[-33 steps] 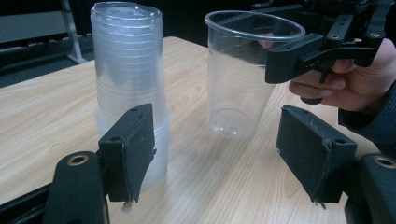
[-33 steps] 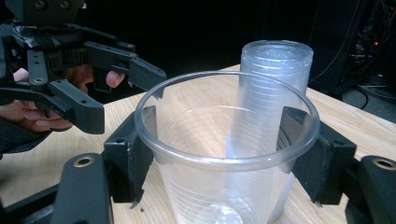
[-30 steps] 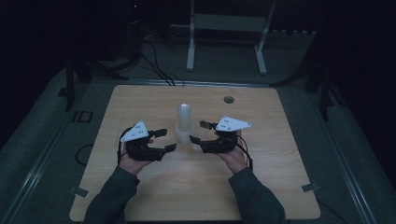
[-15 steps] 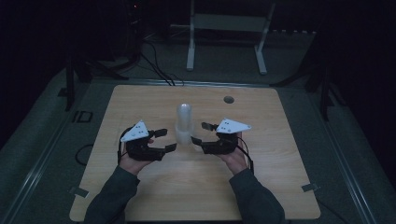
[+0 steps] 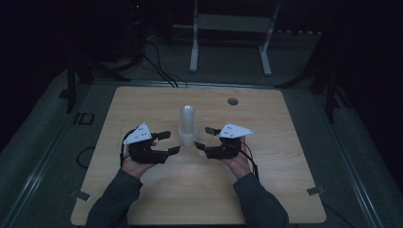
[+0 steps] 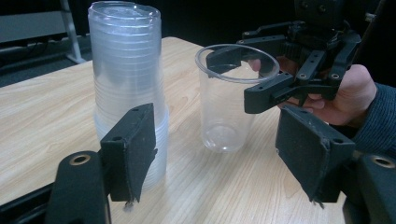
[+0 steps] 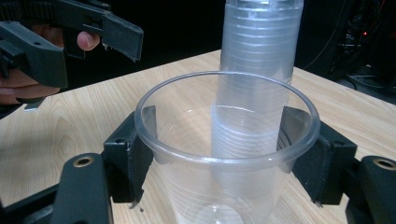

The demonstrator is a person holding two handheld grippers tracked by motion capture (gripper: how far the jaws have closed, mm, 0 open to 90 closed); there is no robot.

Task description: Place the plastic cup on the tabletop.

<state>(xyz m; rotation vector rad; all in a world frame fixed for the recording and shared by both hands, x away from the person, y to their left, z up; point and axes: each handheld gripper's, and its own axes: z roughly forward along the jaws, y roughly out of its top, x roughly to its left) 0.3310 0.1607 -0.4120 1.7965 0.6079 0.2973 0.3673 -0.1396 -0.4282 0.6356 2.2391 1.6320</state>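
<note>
High view: a tall stack of clear plastic cups (image 5: pixel 187 124) stands upright near the middle of the wooden surface (image 5: pixel 142 99), and both hands work just in front of it. The left gripper (image 5: pixel 167 143) sits just left of the stack, the right gripper (image 5: pixel 203 137) just right of it.

Right gripper view: its fingers (image 7: pixel 128 154) are clamped on a single clear cup (image 7: pixel 224 154) just below the rim, one pad on each side, with the stack (image 7: pixel 259 56) directly behind the cup.

Left gripper view: the held cup (image 6: pixel 231 100) stands upright just right of the stack (image 6: pixel 128 84), its base at the surface, though whether it rests there or hangs just above I cannot tell. The left gripper's fingers (image 6: pixel 133 147) stand apart and grip nothing; they have just been closing a little, with one finger in front of the stack's lower part and the other well clear to the right.

A small dark round hole (image 5: pixel 233 101) lies on the surface beyond the stack, to its right.
</note>
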